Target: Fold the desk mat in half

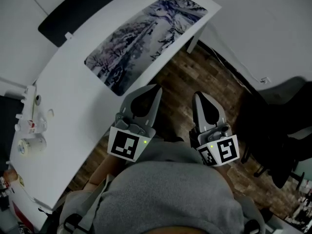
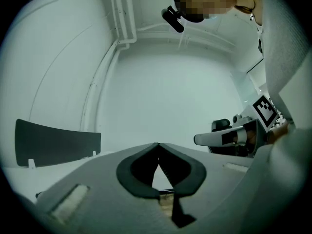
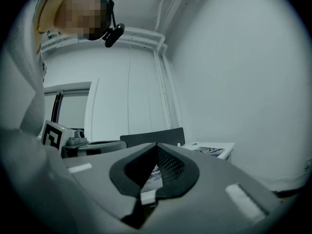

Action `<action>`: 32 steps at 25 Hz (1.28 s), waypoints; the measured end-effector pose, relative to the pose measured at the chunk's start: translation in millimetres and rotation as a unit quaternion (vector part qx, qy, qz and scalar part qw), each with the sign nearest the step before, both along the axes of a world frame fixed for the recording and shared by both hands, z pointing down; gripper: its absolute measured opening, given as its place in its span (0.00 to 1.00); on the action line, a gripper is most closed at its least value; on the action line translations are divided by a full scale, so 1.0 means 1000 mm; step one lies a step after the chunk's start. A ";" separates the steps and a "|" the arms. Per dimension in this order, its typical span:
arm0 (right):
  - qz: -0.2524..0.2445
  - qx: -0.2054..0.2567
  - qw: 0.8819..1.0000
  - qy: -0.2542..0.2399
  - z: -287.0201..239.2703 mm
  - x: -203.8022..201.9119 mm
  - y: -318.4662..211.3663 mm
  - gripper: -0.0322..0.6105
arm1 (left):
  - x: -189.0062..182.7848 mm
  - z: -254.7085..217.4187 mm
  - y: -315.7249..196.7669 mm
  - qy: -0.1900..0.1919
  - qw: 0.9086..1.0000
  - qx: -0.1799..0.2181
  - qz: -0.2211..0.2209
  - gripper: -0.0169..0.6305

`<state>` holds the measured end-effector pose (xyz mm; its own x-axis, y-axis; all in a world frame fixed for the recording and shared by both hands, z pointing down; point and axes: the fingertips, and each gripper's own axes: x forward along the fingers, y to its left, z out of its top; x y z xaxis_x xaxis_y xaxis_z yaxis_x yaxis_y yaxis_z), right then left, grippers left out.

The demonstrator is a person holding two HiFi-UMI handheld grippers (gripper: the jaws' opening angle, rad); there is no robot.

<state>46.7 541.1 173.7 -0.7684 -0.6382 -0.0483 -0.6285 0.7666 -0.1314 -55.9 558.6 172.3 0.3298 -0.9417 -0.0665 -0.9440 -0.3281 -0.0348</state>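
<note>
We are holding the left gripper (image 1: 156, 87) and right gripper (image 1: 197, 95) clenched and empty, and judging the desk mat (image 1: 151, 38) soft, light, best pinched at its near corners.

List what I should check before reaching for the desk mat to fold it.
1. Desk mat flat and unfolded on the table: ok.
2. Nothing lying on the mat: ok.
3. Left tool open for a grasp: not ok, jaws together, empty.
4. Right tool open for a grasp: not ok, jaws together, empty.
5. Both tools apart from the mat: ok.
6. Small items at the table's left end away from the mat: ok.
</note>
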 end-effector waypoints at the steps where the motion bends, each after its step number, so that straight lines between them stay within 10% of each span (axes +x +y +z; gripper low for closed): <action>1: 0.004 -0.001 1.000 -0.002 0.000 0.001 -0.001 0.05 | 0.000 0.000 0.000 0.001 1.000 0.000 0.001 0.03; 16: 0.054 -0.018 0.998 0.004 0.020 0.007 0.007 0.05 | -0.003 0.021 0.004 0.028 0.999 -0.027 0.030 0.03; 32: 0.002 -0.023 1.000 0.004 0.023 -0.025 -0.070 0.05 | -0.023 0.018 -0.063 0.025 0.999 -0.028 0.004 0.03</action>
<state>21.7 471.1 197.1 -0.7659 -0.6428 -0.0127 -0.6328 0.7573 -0.1615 -78.9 495.2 190.7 0.3350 -0.9417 -0.0300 -0.9414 -0.3359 0.0306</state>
